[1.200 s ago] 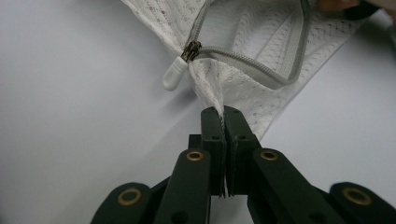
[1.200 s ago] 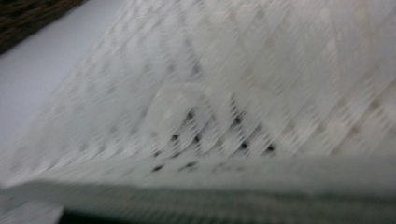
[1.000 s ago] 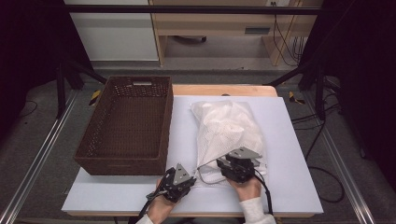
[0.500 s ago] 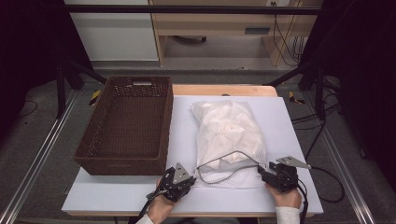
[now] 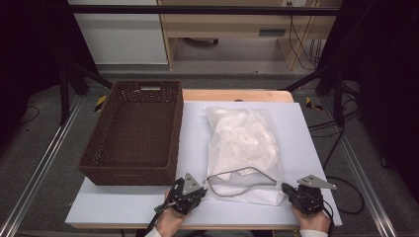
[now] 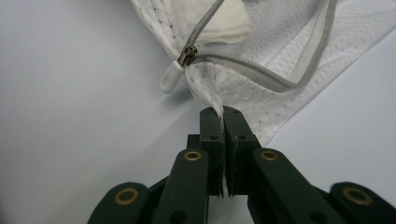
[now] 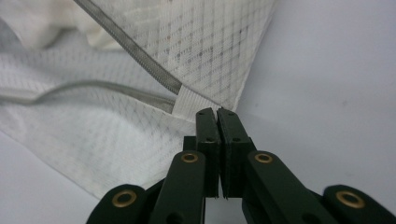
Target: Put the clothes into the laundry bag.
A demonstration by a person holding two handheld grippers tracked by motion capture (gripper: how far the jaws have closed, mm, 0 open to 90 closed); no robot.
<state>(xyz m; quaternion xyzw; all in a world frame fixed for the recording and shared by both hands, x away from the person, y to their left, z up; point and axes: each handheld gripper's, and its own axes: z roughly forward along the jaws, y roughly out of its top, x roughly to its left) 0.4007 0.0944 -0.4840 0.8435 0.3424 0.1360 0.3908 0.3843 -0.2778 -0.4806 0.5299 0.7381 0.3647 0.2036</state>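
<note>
**Two grippers holding the near corners of a mesh laundry bag**

A person is working at a white worktop [image 5: 296,128], seen from above. A white mesh laundry bag [image 5: 242,143], stuffed with pale cloth, is lying at the centre of the worktop, with its mouth toward six o'clock. A brown woven basket [image 5: 133,131] is sitting empty at nine o'clock of the bag, just beside it.

The left gripper [image 6: 222,114] is pinching the bag's near left corner, jaws together on a fold of mesh. Just beyond it, toward eleven o'clock in the left gripper view, the zipper slider [image 6: 188,55] and its white pull tab [image 6: 171,77] are resting at that end of the grey zipper [image 5: 239,174].

The right gripper [image 7: 215,114] is at the bag's near right corner, jaws closed at the fabric end beside the zipper's far stop; whether cloth is actually caught is hard to tell.

The zipper appears undone and gaping, so the opening step seems complete. The next move probably calls for spreading the mouth and drawing the cloth out, toward the basket.
</note>
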